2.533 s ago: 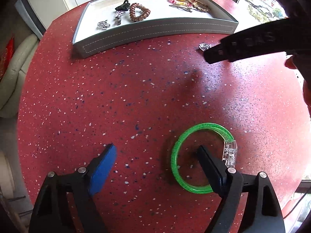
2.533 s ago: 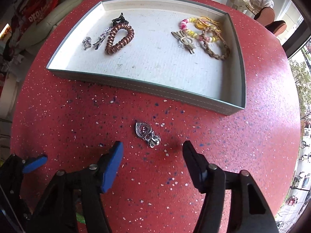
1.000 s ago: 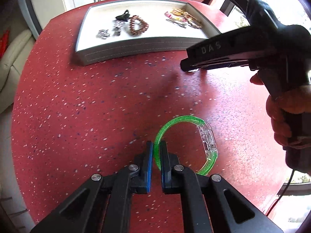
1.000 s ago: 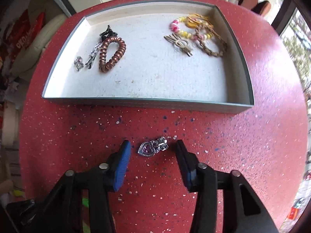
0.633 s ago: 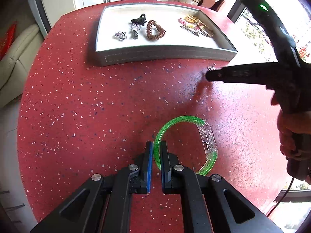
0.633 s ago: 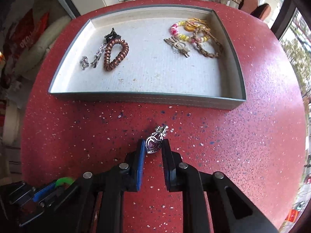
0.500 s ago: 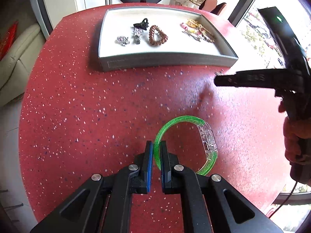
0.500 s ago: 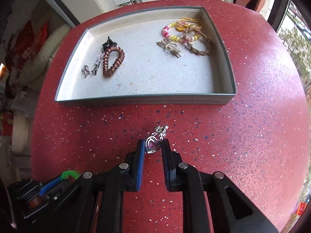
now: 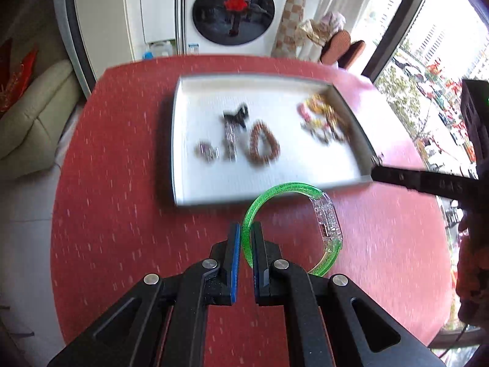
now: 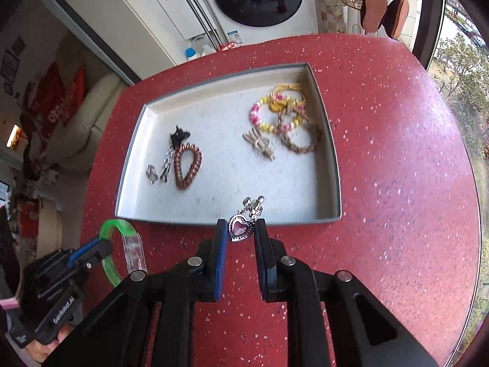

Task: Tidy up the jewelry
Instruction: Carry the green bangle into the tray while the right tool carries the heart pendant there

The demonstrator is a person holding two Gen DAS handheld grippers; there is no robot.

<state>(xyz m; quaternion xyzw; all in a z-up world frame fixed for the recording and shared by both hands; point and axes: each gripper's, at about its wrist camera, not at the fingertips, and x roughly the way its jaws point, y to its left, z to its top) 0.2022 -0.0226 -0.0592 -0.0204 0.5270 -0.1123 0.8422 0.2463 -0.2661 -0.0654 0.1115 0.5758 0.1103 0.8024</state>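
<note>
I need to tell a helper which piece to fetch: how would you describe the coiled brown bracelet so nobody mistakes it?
On the red speckled table sits a shallow grey tray with a white floor. In its left cluster, beside small silver pieces and a black clip, lies the coppery spiral bracelet, the only springy coil loop there.

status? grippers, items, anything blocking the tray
Left gripper shut on green bangle. Right gripper shut on heart pendant. Both held at tray near edge. Nothing in the way.
</note>
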